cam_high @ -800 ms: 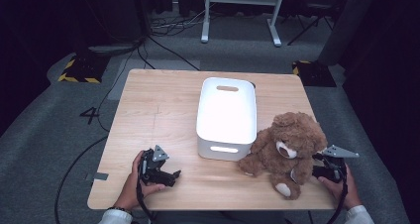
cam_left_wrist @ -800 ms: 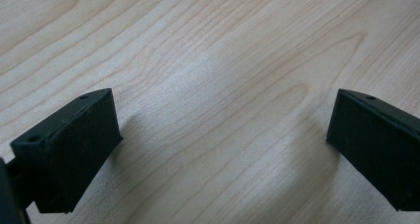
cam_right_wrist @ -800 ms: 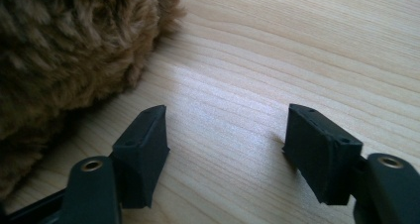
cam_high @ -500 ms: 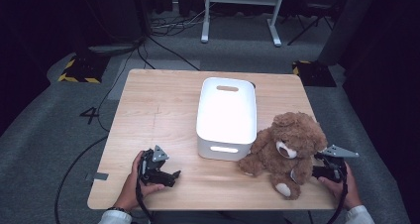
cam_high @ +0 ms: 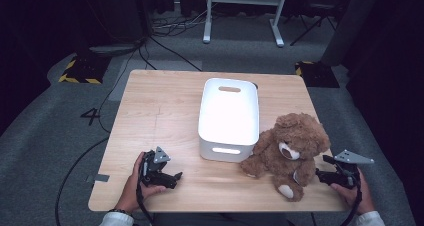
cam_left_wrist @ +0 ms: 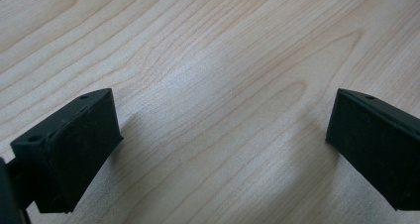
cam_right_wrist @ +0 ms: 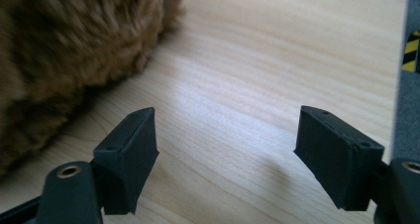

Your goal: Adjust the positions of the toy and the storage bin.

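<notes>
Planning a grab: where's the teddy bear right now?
In the high view the teddy bear sits at the table's near right, against the white bin, with the right gripper beside it.

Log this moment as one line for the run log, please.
left gripper: open, empty, low over table | right gripper: open, empty, beside teddy bear | teddy bear: sitting against white bin

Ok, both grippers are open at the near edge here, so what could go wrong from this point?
The teddy bear sits by the table's near edge, leaning on the white bin; a push from the right gripper could tip it off. Its soft fur may let the open jaws pinch only fluff. The left gripper is far from the bear.
</notes>
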A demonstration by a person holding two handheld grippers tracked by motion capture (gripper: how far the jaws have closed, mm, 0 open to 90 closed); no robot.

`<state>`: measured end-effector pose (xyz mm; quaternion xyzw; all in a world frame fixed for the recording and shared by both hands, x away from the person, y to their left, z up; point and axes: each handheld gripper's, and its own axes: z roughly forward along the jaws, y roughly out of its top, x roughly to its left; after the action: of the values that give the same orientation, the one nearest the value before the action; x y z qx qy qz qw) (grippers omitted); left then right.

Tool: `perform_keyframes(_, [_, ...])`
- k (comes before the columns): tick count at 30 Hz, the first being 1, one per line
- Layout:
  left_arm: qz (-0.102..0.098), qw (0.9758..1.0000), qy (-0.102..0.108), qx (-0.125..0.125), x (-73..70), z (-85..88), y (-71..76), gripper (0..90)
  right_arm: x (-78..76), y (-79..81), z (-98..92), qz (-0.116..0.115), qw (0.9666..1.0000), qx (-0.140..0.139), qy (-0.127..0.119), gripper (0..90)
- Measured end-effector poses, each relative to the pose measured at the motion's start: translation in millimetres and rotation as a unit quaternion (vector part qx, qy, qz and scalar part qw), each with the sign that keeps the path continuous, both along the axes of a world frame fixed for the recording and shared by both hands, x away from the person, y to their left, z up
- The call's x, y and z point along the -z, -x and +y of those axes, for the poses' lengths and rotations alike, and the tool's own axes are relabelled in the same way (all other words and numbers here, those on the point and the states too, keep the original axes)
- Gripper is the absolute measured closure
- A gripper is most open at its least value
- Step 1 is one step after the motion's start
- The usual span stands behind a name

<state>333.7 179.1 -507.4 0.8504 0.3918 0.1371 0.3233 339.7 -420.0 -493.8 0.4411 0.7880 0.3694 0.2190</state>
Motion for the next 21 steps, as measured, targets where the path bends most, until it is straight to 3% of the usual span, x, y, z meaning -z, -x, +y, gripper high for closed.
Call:
perform_keyframes(4, [-0.001, 1.0000, 0.000, 0.002, 0.0, 0.0, -0.2, 0.2, -8.6, 4.2, -3.9, -0.012, 0.9998, -0.002, -0.014, 24.1])
perform_keyframes(21, [-0.001, 1.0000, 0.000, 0.002, 0.0, 0.0, -0.2, 0.2, -37.0, 11.0, -8.8, -0.043, 0.9989, -0.006, -0.014, 23.6])
